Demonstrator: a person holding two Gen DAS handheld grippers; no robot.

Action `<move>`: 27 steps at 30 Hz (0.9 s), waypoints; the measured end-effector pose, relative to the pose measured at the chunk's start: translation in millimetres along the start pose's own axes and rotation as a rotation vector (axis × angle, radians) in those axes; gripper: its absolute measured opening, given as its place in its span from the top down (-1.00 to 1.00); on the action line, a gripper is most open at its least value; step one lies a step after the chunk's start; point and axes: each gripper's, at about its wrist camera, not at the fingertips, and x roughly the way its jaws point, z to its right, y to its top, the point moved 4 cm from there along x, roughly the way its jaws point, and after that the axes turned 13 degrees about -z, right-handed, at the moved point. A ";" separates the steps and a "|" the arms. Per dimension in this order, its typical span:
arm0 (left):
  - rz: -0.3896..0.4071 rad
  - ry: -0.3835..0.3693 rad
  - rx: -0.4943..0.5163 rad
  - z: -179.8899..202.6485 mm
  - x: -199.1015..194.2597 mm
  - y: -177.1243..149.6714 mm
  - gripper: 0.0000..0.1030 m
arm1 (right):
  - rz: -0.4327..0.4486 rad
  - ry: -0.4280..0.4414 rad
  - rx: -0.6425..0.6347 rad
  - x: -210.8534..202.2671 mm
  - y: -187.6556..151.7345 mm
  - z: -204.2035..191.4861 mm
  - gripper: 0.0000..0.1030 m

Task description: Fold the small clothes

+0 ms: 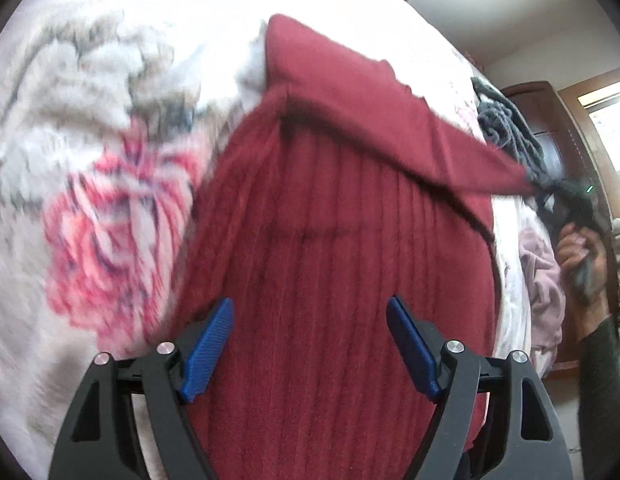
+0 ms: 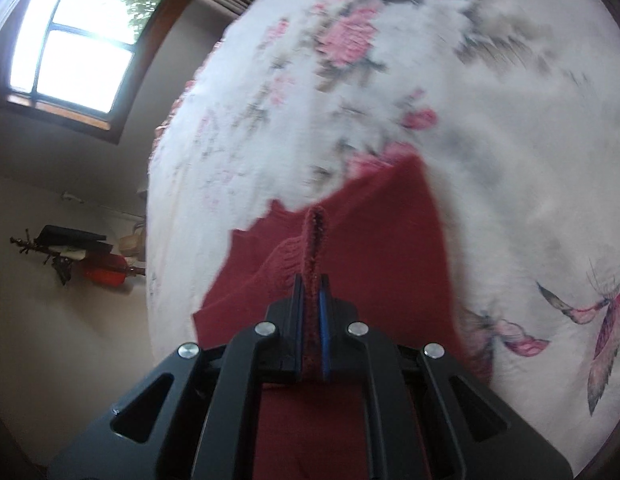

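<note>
Garment: a dark red ribbed knit top (image 1: 334,280) is lying on the floral bedspread (image 1: 90,140), its ribs running straight away from the left gripper (image 1: 310,344).
Left jaws: standing wide apart, hovering just above the knit and gripping nothing.
Right jaws: the right gripper (image 2: 313,280) is pinching an edge of the same top (image 2: 390,248), the fold standing up between the closed fingers.
Key relation: the pinched edge is stretching out towards the right side of the body panel, so the right hand is the one holding it; the flap seems to be crossing the ribs at a slant, though blur makes this uncertain.
Containers: none showing; a heap of other clothes (image 1: 538,276) is lying at the bed's edge.
</note>
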 end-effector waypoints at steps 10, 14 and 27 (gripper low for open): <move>0.062 0.058 0.061 8.0 -15.8 76.7 -0.53 | -0.045 -0.003 0.010 37.6 4.7 59.7 0.91; 0.071 -0.020 0.062 12.2 -17.7 126.6 -0.53 | -0.002 -0.085 -0.069 28.2 11.3 60.1 0.77; -0.037 -0.020 -0.039 -4.5 58.3 259.2 -0.38 | -0.092 -0.048 -0.134 57.3 30.7 63.4 1.00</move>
